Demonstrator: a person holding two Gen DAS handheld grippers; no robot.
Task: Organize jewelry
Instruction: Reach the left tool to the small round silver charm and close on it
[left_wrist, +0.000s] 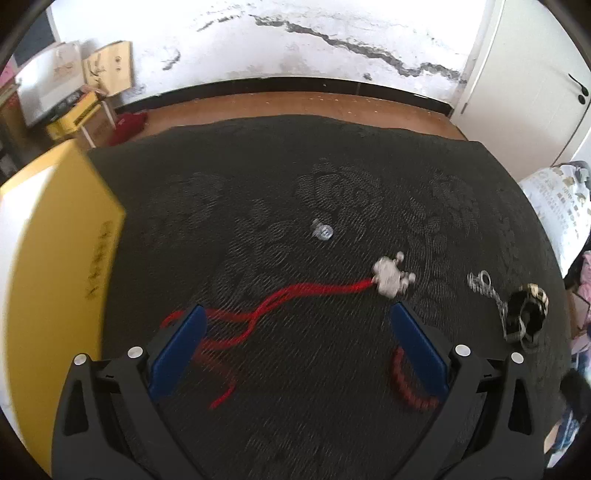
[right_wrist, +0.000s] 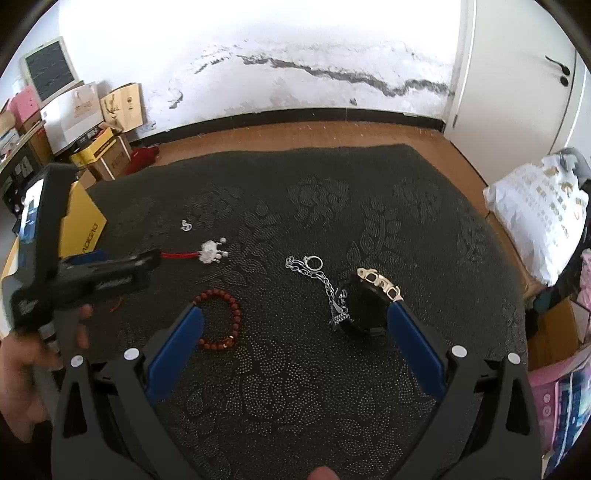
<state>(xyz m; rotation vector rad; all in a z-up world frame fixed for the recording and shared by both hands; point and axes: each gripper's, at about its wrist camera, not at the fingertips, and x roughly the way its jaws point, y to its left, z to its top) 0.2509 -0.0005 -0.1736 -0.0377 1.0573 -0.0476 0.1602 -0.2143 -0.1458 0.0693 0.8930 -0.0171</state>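
On the dark patterned cloth lies a red cord necklace with a silver pendant. My left gripper hovers open just above the cord, nothing between its blue fingers. A small silver ring lies farther off. A red bead bracelet, a silver chain and a black watch with a gold clasp lie before my right gripper, which is open and holds nothing. In the right wrist view the left gripper sits by the pendant, held by a hand.
A yellow box stands at the cloth's left edge. Cardboard boxes are stacked by the wall at the back left. A white printed bag sits off the right edge. Wooden floor lies beyond the cloth.
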